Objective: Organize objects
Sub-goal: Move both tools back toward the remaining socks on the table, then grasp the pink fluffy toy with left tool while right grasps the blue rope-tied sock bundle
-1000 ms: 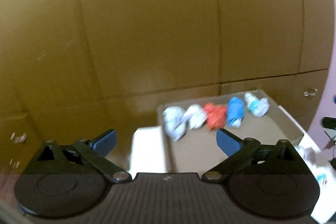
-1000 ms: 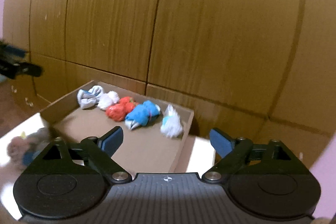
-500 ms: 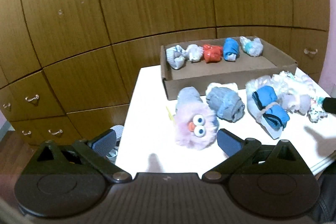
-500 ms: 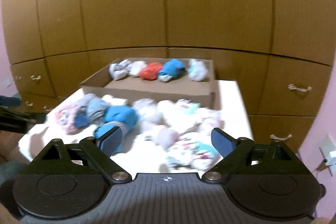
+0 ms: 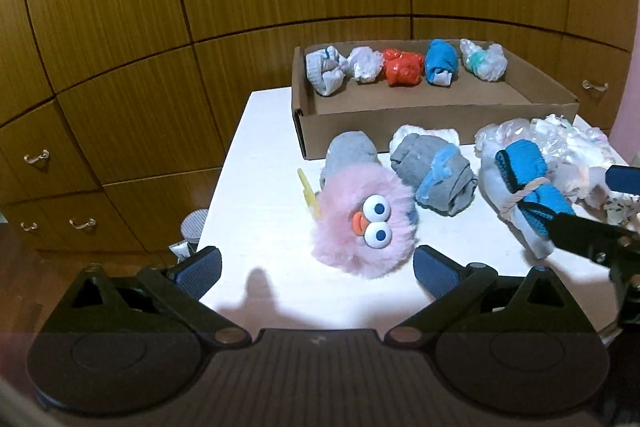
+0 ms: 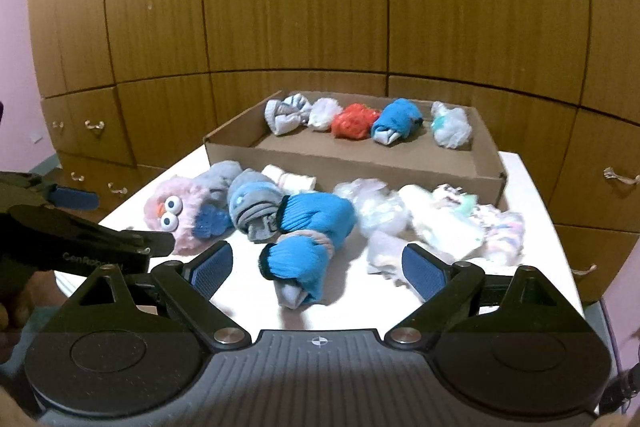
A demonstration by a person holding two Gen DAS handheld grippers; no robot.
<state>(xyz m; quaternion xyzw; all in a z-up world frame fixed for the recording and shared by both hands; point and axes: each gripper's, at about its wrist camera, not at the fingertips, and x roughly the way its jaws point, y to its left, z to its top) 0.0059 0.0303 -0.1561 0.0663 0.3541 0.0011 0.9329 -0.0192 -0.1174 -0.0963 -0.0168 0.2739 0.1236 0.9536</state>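
Observation:
A cardboard box [image 5: 420,123] [image 6: 352,167] at the back of the white table [image 5: 260,195] holds a row of several rolled socks along its far wall. Loose rolled socks lie in front of it: a fluffy pink one with toy eyes [image 5: 362,221] [image 6: 174,213], a grey and blue roll [image 5: 436,173] [image 6: 256,207], a bright blue roll [image 5: 524,173] [image 6: 308,239] and pale ones [image 6: 448,219]. My left gripper [image 5: 316,271] is open just short of the pink sock. My right gripper [image 6: 318,267] is open, with the blue roll lying between its fingers, untouched.
Wooden cupboard fronts and drawers with metal handles [image 5: 36,157] [image 6: 618,177] fill the background close behind the table. The right gripper's arm [image 5: 592,235] reaches in over the table's right side. A small round grey object [image 5: 194,229] sits below the table's left edge.
Both views swung down from the cupboard wall to the table and came closer. The loose socks now lie just ahead of both grippers. Both stayed open.

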